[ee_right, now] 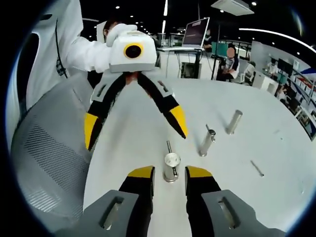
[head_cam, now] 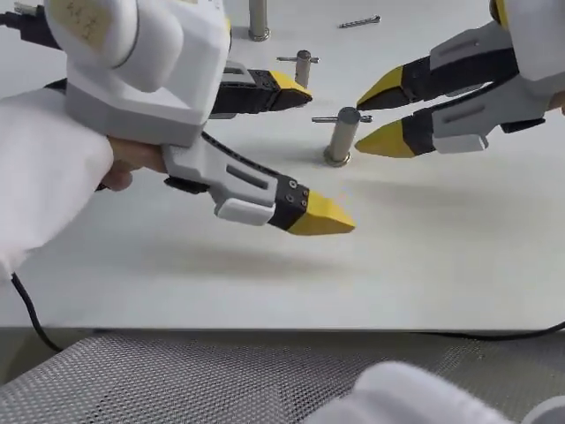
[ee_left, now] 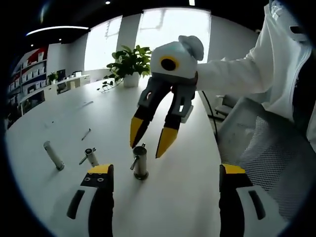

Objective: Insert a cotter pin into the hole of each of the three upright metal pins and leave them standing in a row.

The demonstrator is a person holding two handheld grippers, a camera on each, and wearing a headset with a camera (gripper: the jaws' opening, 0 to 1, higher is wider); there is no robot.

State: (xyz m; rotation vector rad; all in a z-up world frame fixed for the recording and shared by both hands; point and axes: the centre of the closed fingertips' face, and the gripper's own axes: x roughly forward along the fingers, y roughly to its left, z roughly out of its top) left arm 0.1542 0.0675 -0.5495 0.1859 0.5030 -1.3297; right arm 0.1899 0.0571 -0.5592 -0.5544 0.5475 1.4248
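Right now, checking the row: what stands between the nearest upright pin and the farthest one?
The middle pin, its cotter pin already through, as the right gripper view shows.

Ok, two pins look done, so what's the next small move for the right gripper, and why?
Probably back the right gripper off the near pin and reach for the loose cotter pin on the table. The near pin and middle pin each carry a cotter pin, the far pin looks bare, and the right gripper's jaws are open, holding nothing.
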